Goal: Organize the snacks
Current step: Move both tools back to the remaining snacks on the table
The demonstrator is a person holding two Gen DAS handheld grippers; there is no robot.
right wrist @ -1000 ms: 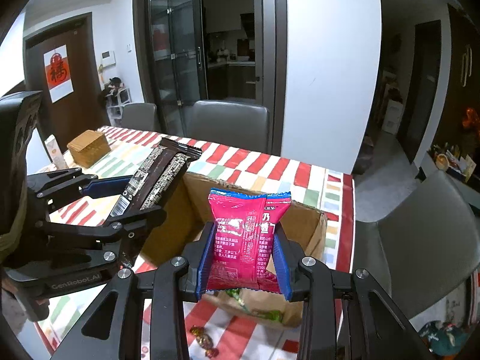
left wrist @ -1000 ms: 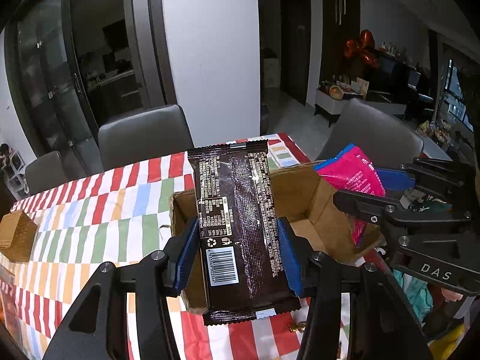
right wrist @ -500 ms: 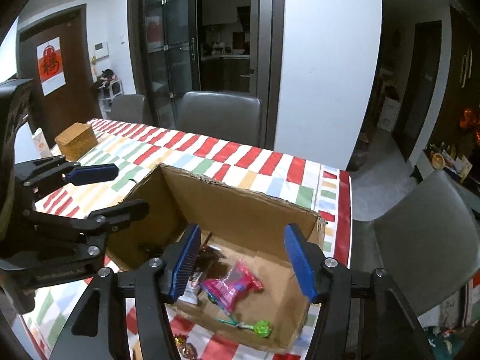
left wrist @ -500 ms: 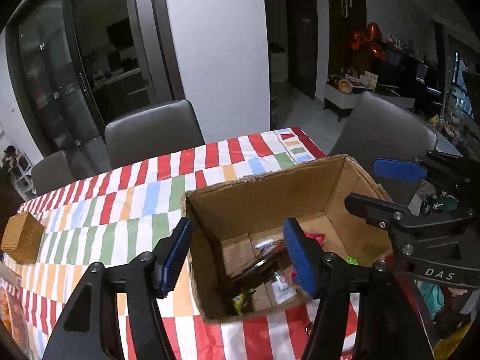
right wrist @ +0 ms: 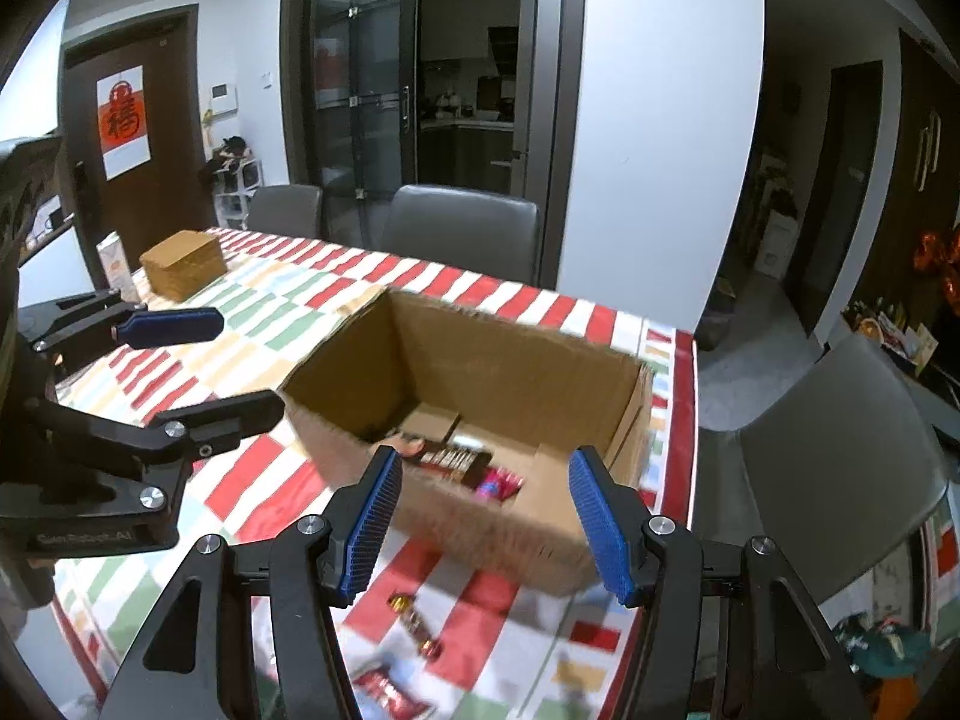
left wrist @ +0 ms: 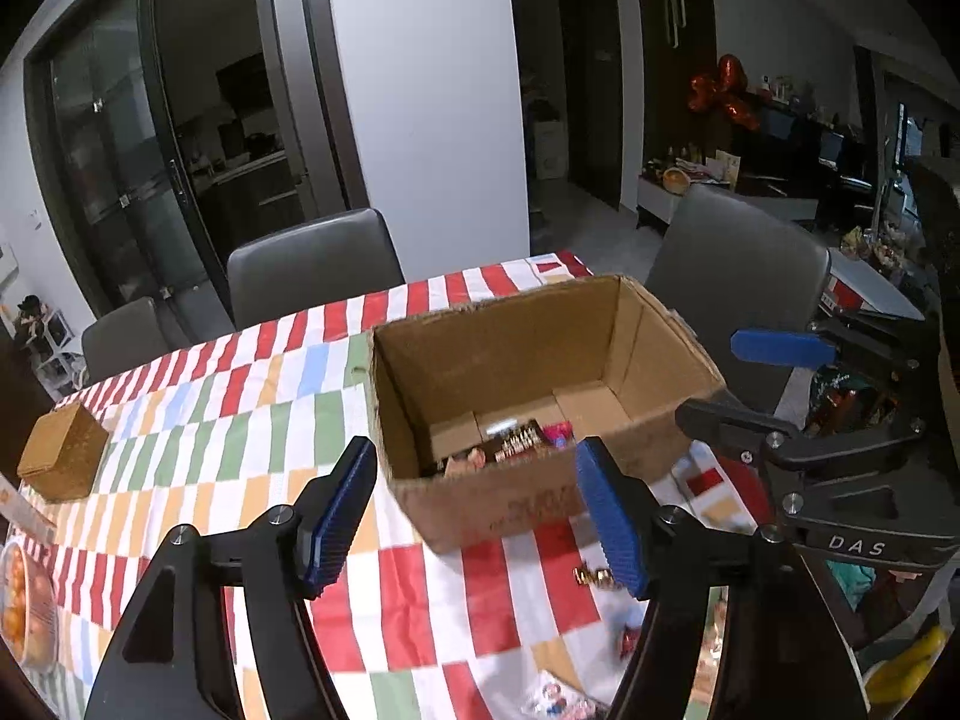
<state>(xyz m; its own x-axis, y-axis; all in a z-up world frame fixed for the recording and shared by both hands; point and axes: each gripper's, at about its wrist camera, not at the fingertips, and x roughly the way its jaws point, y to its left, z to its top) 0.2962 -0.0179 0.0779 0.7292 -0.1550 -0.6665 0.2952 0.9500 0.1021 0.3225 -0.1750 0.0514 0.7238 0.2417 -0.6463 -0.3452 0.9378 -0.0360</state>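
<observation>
Left gripper [left wrist: 477,510] and right gripper [right wrist: 480,522]: both spread wide, nothing between the ribbed blue pads; each hangs just short of the cardboard box [left wrist: 540,396].

Loose snacks nearest the grippers lie on the striped tablecloth [left wrist: 228,420]: gold-wrapped candies [right wrist: 414,624] and a red foil packet [right wrist: 390,690], well below the jaws.

The box stands open-topped with plain corrugated walls. Inside rest a dark chocolate bar [right wrist: 450,459] and a pink packet [right wrist: 495,486], flat on the floor.

Risk: the small wrapped candies are slick and rounded; a pinch off centre would likely squirt one sideways or off the table edge. A low approach could also snag the cloth or nudge the light box.

Beyond: a woven square box [left wrist: 60,459], rigid and textured.
</observation>
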